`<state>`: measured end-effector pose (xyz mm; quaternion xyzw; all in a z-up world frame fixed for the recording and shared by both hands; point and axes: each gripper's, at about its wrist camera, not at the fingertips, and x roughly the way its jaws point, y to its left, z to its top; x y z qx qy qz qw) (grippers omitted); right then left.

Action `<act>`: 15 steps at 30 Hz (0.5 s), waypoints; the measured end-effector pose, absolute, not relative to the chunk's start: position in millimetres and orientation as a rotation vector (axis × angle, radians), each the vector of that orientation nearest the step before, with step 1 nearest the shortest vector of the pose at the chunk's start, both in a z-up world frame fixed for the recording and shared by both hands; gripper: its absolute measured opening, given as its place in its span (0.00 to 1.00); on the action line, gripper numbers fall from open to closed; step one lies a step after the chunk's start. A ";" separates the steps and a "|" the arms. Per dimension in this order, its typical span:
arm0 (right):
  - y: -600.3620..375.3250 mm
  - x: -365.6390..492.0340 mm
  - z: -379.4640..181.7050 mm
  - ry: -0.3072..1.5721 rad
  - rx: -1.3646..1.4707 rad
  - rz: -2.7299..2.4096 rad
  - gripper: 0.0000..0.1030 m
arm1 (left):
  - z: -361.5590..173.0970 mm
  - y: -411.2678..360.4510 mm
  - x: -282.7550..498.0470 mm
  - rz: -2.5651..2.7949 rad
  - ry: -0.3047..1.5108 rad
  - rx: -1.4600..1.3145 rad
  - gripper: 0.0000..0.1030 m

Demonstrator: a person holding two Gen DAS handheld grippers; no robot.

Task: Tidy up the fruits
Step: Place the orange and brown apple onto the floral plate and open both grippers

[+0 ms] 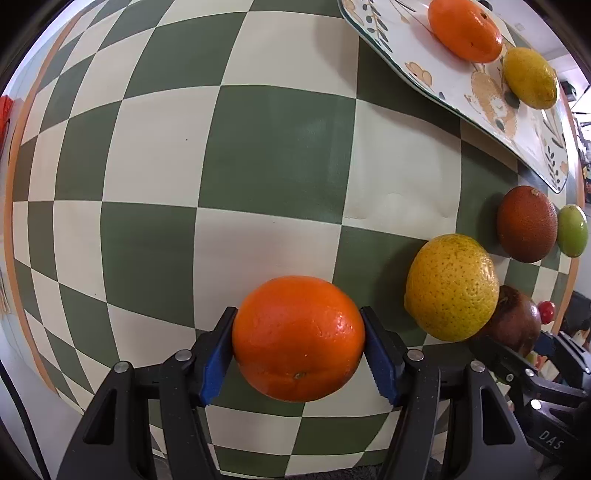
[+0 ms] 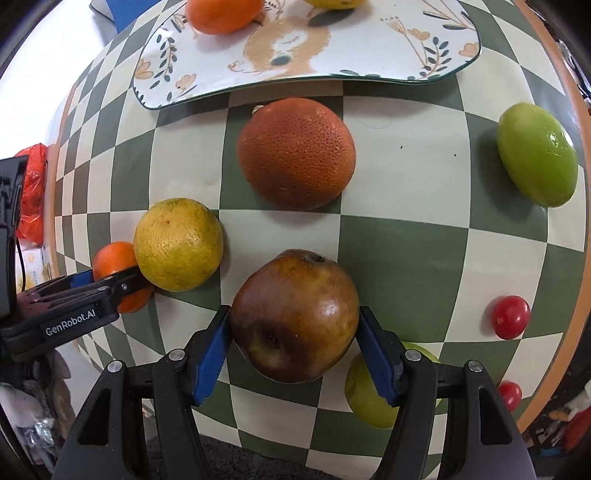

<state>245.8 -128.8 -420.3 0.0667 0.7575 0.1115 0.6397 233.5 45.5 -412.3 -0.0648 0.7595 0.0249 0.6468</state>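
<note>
My left gripper [image 1: 298, 341] is shut on a bright orange [image 1: 298, 338] just above the checkered tablecloth. My right gripper [image 2: 294, 332] is shut on a brown bruised apple [image 2: 295, 315]; the apple also shows in the left wrist view [image 1: 517, 319]. A patterned tray [image 2: 332, 55] at the far side holds an orange [image 1: 464, 29] and a lemon [image 1: 530, 77]. A yellow-green citrus [image 2: 178, 243], a dark reddish orange [image 2: 295, 153] and a green fruit [image 2: 537, 155] lie on the cloth.
Two red cherry tomatoes [image 2: 511, 316] [image 2: 510, 394] and a yellow-green fruit [image 2: 365, 398] lie near the table's right front edge. An orange-red bag [image 2: 33, 192] sits off the table at the left. The round table's rim [image 2: 554, 387] curves close by.
</note>
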 end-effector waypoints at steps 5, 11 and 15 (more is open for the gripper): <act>-127.4 250.2 -419.7 1.727 0.151 0.245 0.67 | -407.8 42.5 228.5 0.050 1.712 -0.111 0.60; -126.1 251.3 -417.4 1.715 0.120 0.239 0.67 | -387.5 39.1 234.6 0.023 1.673 -0.149 0.60; -128.5 248.9 -405.0 1.697 0.137 0.243 0.66 | -347.8 38.1 245.7 -0.017 1.605 -0.186 0.60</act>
